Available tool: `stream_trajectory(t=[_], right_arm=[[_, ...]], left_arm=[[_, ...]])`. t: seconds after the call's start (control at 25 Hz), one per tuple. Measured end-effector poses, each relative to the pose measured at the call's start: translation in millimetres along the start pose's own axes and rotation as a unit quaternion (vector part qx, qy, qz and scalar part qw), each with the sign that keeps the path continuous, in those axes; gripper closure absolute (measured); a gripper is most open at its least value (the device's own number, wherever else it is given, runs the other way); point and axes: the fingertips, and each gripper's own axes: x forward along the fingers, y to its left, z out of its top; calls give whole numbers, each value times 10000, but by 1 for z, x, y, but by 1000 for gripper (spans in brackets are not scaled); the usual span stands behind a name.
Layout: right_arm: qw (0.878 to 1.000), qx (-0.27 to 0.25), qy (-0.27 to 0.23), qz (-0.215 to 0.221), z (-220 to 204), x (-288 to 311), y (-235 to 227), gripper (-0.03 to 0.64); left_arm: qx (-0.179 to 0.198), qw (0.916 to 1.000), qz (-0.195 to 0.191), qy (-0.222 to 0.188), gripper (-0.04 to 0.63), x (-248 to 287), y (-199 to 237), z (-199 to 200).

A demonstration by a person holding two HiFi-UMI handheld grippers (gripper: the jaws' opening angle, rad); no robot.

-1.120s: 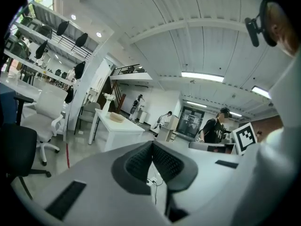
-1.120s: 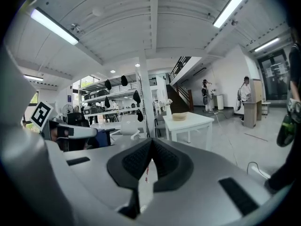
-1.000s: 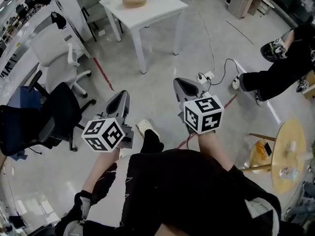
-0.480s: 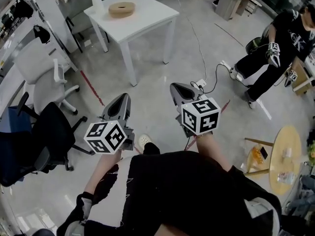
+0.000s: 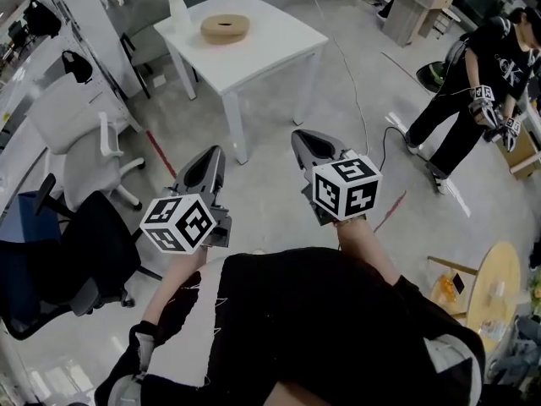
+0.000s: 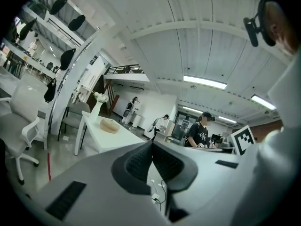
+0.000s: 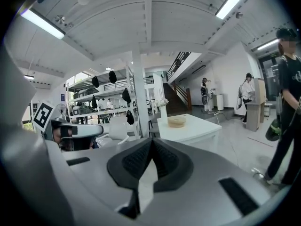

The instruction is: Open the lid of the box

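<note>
The round tan box point(image 5: 225, 28) has drawn nearer, at twelve o'clock on the white counter point(image 5: 283, 45), well apart from the left gripper point(image 5: 205, 166) and right gripper point(image 5: 309, 144), both with jaws pressed together and empty. Best to close in first, then spread the jaws at its rim.

This is an open-plan robotics lab or workshop. It has a polished grey floor point(image 5: 262, 155), a white tabletop point(image 5: 254, 45) on the far side, swivel chairs point(image 5: 68, 142) and gear-laden shelves point(image 5: 19, 74) on the left, strip lights point(image 6: 204, 82) overhead, a mezzanine staircase point(image 7: 181, 62), and another person point(image 5: 478, 83) working far right.
</note>
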Motion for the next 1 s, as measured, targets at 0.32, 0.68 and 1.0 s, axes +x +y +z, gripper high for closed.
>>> stream_trajectory(t=[0.32, 0.68, 1.0], right_arm=[[9997, -192, -101, 139, 32, 57, 8, 612], [9989, -275, 358, 124, 13, 97, 6, 612], [9974, 237, 645, 238, -16, 110, 4, 612]], left_arm=[[146, 9998, 69, -71, 584, 25, 45, 32], [134, 9997, 68, 196, 584, 35, 80, 26], [-198, 9985, 416, 284, 584, 22, 99, 1]])
